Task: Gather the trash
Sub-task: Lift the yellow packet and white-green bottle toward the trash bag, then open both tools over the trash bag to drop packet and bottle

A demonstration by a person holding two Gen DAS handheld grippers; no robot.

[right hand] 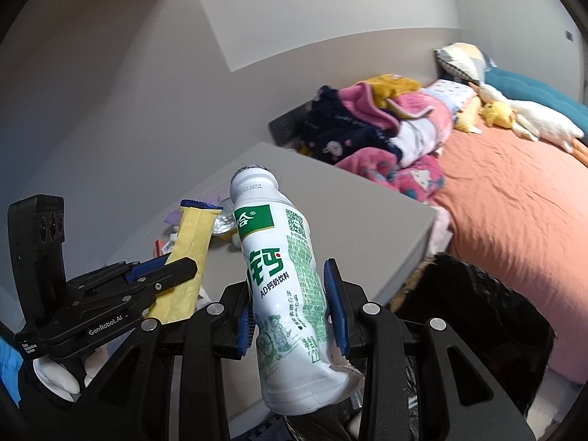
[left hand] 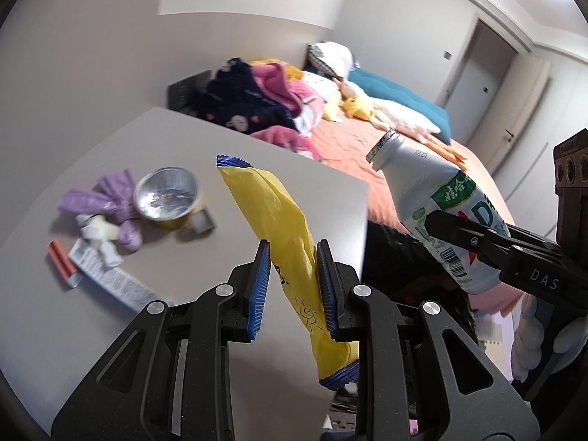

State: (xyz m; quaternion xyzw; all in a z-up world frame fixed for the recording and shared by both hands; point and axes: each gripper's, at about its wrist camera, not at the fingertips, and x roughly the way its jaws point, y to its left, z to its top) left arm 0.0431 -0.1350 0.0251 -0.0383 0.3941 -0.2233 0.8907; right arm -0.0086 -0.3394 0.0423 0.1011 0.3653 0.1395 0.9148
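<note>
Grey table (left hand: 301, 198) lies below; my left gripper (left hand: 293, 257) pinches a yellow wrapper (left hand: 283, 235), my right gripper (right hand: 290, 286) clamps a white bottle (right hand: 283, 286), both angled downward.

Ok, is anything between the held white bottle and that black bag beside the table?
Nothing visible. The white plastic drink bottle in the right gripper sits beside the black bag, whose dark opening lies past the grey table's edge, with only open air between.
</note>
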